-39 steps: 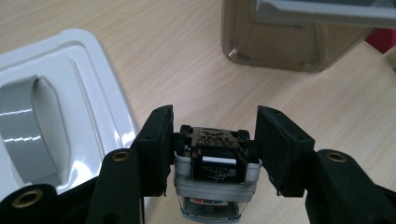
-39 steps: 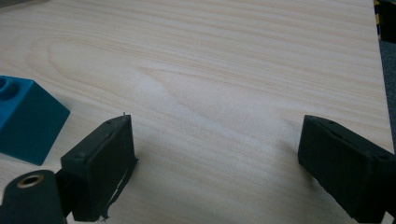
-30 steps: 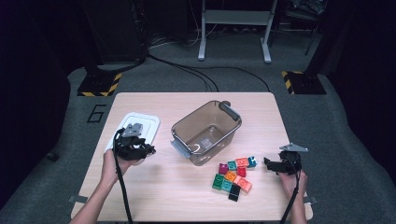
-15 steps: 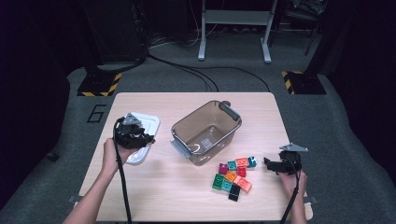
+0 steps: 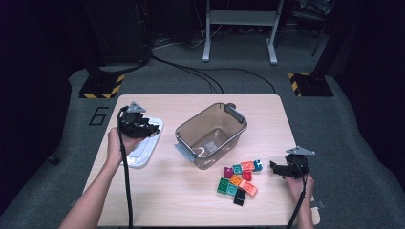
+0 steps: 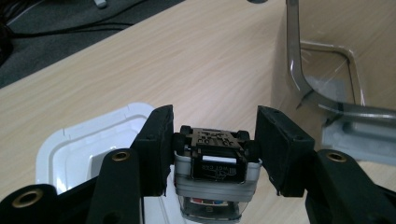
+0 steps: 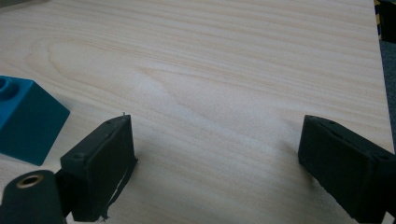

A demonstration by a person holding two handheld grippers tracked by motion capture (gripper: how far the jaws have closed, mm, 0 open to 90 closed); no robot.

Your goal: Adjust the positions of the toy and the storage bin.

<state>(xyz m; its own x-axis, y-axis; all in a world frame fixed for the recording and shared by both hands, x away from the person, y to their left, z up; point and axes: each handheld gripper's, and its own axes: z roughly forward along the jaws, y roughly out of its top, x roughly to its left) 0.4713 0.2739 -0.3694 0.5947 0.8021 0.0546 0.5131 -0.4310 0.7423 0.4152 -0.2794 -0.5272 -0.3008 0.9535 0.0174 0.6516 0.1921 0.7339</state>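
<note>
My left gripper (image 5: 151, 129) hangs above the white lid (image 5: 142, 153) at the table's left, shut on a small grey-and-black boxy object. In the left gripper view the two black jaws (image 6: 215, 126) press on both sides of that object (image 6: 215, 164), which has a black top, a white label and a pale clear body; the white lid (image 6: 79, 149) lies below it. My right gripper (image 5: 275, 167) rests low by the table's right edge, jaws wide open (image 7: 215, 135) over bare wood, just right of a pile of several coloured bricks (image 5: 238, 177). A blue brick (image 7: 25, 120) lies to the left of its jaws.
A clear smoky plastic bin (image 5: 187, 129) with grey handles stands in the middle of the wooden table (image 5: 167, 200); its wall and handle (image 6: 303, 79) are close on the right in the left gripper view. Cables and stands lie on the dark floor beyond.
My left gripper has risen and moved toward the far side of the table with the small object, off the white lid. The right gripper has stayed where it was.
</note>
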